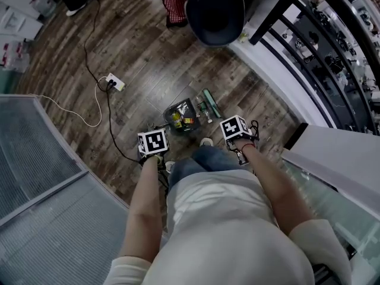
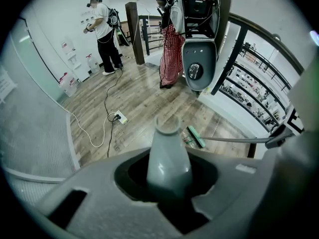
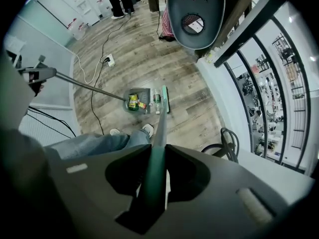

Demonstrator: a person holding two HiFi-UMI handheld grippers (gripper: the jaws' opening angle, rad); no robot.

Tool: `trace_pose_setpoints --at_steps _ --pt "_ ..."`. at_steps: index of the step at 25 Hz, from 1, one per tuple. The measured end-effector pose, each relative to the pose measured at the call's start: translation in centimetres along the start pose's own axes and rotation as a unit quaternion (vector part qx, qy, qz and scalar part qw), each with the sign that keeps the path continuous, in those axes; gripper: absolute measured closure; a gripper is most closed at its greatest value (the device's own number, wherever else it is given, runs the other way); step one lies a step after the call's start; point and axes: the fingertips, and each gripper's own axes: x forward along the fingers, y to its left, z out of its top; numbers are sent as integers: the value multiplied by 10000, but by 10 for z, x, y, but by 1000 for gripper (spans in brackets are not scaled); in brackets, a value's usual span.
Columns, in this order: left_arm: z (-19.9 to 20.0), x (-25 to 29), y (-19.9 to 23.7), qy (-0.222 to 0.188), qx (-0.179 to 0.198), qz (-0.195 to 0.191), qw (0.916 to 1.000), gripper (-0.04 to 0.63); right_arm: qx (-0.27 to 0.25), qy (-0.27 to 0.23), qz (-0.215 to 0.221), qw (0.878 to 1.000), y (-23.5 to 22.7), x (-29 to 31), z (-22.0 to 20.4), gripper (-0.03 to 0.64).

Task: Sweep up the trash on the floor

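Observation:
A dark dustpan (image 1: 180, 113) lies on the wood floor with yellow and green trash (image 1: 177, 119) inside it. A clear bottle (image 1: 202, 108) lies between the pan and the green broom head (image 1: 211, 103). My left gripper (image 1: 154, 142) is shut on the grey dustpan handle (image 2: 168, 156). My right gripper (image 1: 236, 129) is shut on the green broom handle (image 3: 156, 163). The right gripper view looks down the stick to the broom head (image 3: 164, 98), the bottle (image 3: 156, 97) and the dustpan (image 3: 137, 100).
A white power strip (image 1: 114, 82) with black and white cables lies to the left. A dark chair (image 1: 215, 13) stands ahead, with a black railing (image 1: 332, 52) on the right and a glass panel (image 1: 41, 177) on the left. Another person (image 2: 103, 31) stands far off.

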Motion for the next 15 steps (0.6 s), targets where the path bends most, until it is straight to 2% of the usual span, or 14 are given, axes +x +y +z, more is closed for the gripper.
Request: trace_pose_setpoints --at_steps 6,12,15 --pt "-2 -2 1 -2 -6 -15 10000 500 -222 36 12 9997 24 1 -10 519" --pt "-3 -1 3 1 -6 -22 10000 499 98 57 442 9990 47 0 -13 520" --pt "-3 -3 5 -10 -3 -32 10000 499 41 79 487 9988 55 -2 -15 520"
